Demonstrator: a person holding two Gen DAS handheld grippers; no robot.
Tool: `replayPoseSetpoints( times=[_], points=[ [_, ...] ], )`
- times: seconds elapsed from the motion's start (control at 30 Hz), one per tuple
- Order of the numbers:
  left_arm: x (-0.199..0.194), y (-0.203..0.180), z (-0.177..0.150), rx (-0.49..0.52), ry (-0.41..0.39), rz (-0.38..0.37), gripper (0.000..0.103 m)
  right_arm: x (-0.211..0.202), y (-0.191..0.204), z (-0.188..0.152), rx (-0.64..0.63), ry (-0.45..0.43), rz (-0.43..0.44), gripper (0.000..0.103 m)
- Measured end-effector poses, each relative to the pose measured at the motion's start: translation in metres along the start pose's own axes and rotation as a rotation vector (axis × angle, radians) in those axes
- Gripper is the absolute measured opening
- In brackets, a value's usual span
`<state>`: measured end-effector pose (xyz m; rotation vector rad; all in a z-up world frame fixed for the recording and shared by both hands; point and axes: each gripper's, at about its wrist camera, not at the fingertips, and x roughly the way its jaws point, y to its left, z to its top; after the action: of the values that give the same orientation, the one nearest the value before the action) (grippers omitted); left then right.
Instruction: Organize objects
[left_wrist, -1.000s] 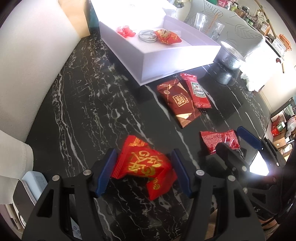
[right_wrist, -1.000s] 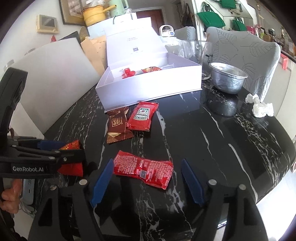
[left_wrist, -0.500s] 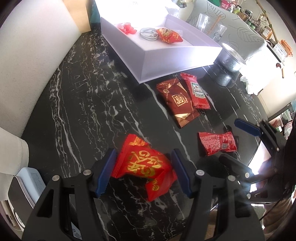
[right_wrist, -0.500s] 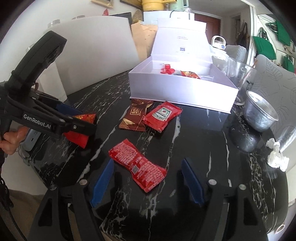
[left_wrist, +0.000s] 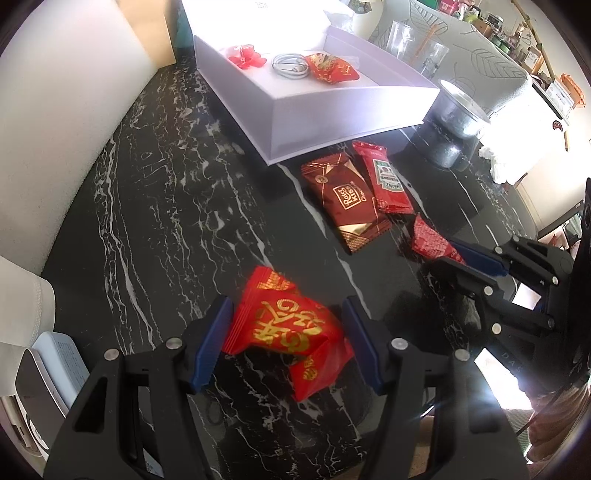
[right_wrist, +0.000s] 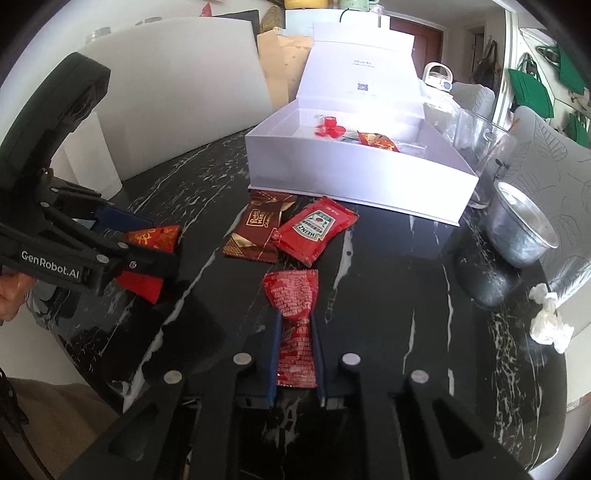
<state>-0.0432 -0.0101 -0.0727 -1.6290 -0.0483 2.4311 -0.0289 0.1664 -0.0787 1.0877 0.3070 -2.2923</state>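
Observation:
My left gripper (left_wrist: 286, 321) is shut on a red snack packet with gold lettering (left_wrist: 288, 328), held above the black marble table (left_wrist: 155, 206); this packet also shows in the right wrist view (right_wrist: 151, 240). My right gripper (right_wrist: 295, 328) is shut on a red sauce sachet (right_wrist: 295, 306), also seen in the left wrist view (left_wrist: 430, 240). A brown chocolate packet (right_wrist: 258, 232) and a Heinz ketchup sachet (right_wrist: 314, 230) lie in front of the open white box (right_wrist: 354, 184), which holds a red packet, a cable and a red clip.
A metal bowl (right_wrist: 521, 229), a glass (right_wrist: 480, 147) and crumpled tissue (right_wrist: 550, 321) stand at the right. A white chair back (left_wrist: 55, 122) borders the table's left side. A light blue device (left_wrist: 48, 373) lies at the near left edge.
My right gripper closed on the red sauce sachet, which now points lengthwise between the fingers. My left gripper still holds the red snack packet.

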Motion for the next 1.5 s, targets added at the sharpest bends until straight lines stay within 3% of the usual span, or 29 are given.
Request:
replayPoseSetpoints(
  times=[0.6, 0.7, 0.77, 0.97, 1.2, 1.23, 1.37, 1.5],
  points=[
    [-0.005, -0.003, -0.005, 0.031, -0.010, -0.017, 0.057, -0.019, 0.004, -0.007, 0.077, -0.038, 0.021, 0.011],
    [-0.001, -0.003, -0.007, 0.020, 0.018, -0.029, 0.062, -0.019, 0.005, -0.009, 0.084, -0.039, 0.036, 0.011],
    [-0.001, -0.005, -0.009, 0.021, 0.016, -0.025, 0.073, -0.019, 0.005, -0.011, 0.089, -0.035, 0.038, 0.011],
    [-0.002, -0.003, -0.013, 0.008, 0.030, -0.056, 0.079, -0.017, 0.005, -0.017, 0.108, -0.024, 0.054, 0.011],
    [-0.002, -0.012, -0.021, 0.077, 0.014, -0.004, 0.079, -0.016, 0.008, -0.018, 0.105, -0.026, 0.055, 0.011],
    [-0.003, -0.014, -0.023, 0.085, 0.007, 0.003, 0.078, -0.015, 0.009, -0.018, 0.102, -0.026, 0.052, 0.011],
    [-0.007, -0.023, -0.028, 0.142, -0.026, 0.027, 0.051, -0.015, 0.012, -0.017, 0.088, -0.027, 0.041, 0.011],
    [-0.008, -0.023, -0.025, 0.135, -0.033, -0.007, 0.044, -0.016, 0.014, -0.015, 0.079, -0.028, 0.042, 0.011]
  ],
)
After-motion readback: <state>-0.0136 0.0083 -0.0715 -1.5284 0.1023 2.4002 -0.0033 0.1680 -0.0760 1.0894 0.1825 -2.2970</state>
